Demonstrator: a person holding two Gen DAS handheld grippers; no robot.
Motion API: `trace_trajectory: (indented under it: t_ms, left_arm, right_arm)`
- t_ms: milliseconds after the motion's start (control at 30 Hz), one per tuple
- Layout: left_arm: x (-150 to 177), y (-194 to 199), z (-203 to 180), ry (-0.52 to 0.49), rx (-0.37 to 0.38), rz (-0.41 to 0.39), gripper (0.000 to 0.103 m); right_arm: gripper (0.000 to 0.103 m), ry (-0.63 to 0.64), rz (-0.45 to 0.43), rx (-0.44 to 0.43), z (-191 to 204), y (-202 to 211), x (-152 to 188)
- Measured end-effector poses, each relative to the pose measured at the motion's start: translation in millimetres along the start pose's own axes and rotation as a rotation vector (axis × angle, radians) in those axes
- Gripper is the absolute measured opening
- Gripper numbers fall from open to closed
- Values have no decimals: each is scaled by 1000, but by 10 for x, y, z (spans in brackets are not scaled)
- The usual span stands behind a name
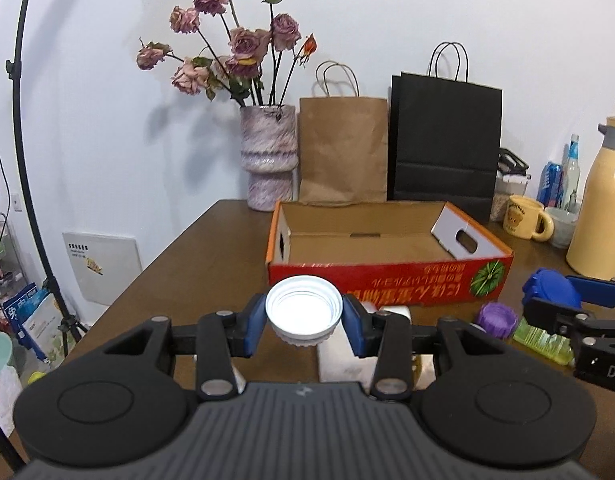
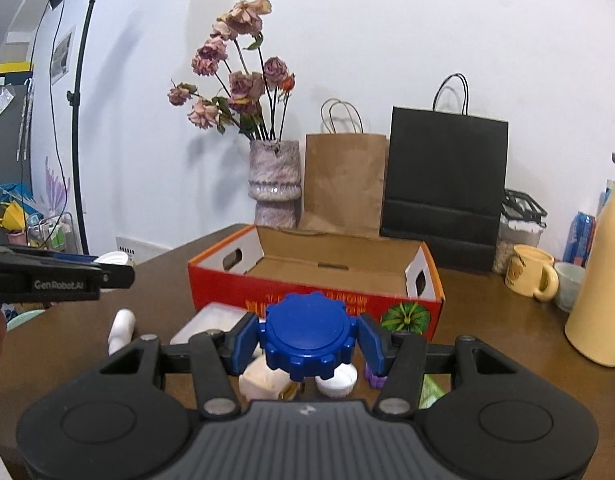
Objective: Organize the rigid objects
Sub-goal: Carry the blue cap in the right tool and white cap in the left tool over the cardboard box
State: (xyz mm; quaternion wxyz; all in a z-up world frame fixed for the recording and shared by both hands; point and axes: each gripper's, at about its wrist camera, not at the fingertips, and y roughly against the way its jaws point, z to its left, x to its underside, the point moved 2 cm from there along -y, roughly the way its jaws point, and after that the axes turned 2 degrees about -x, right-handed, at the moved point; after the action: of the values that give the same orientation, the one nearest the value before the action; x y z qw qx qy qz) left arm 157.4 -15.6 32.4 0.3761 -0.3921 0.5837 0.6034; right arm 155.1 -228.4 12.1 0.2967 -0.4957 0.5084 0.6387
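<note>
My left gripper (image 1: 304, 317) is shut on a white screw cap (image 1: 304, 307), open side up, held above the table in front of the red cardboard box (image 1: 387, 276). My right gripper (image 2: 309, 340) is shut on a blue ridged lid (image 2: 309, 334), held above the table before the same box (image 2: 227, 280), which is empty. In the left wrist view the right gripper (image 1: 555, 300) with the blue lid (image 1: 551, 286) is at the right. Below lie a purple cap (image 1: 496, 318), a green object (image 1: 543, 342), a white cap (image 2: 336, 382) and white pieces (image 2: 123, 326).
A vase of dried roses (image 1: 269, 156), a brown paper bag (image 1: 343, 148) and a black bag (image 1: 445, 144) stand behind the box. A yellow mug (image 1: 525, 216), a small cup (image 1: 563, 224), a cream thermos (image 1: 603, 200) and bottles are at the right. A light stand (image 2: 79, 120) is left.
</note>
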Motion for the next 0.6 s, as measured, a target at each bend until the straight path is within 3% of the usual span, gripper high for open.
trace_trajectory:
  t_ms: [600]
  left_arm:
    - [-420, -412, -165, 32, 8, -38, 42]
  right_arm:
    - [53, 13, -14, 11, -106, -499, -414]
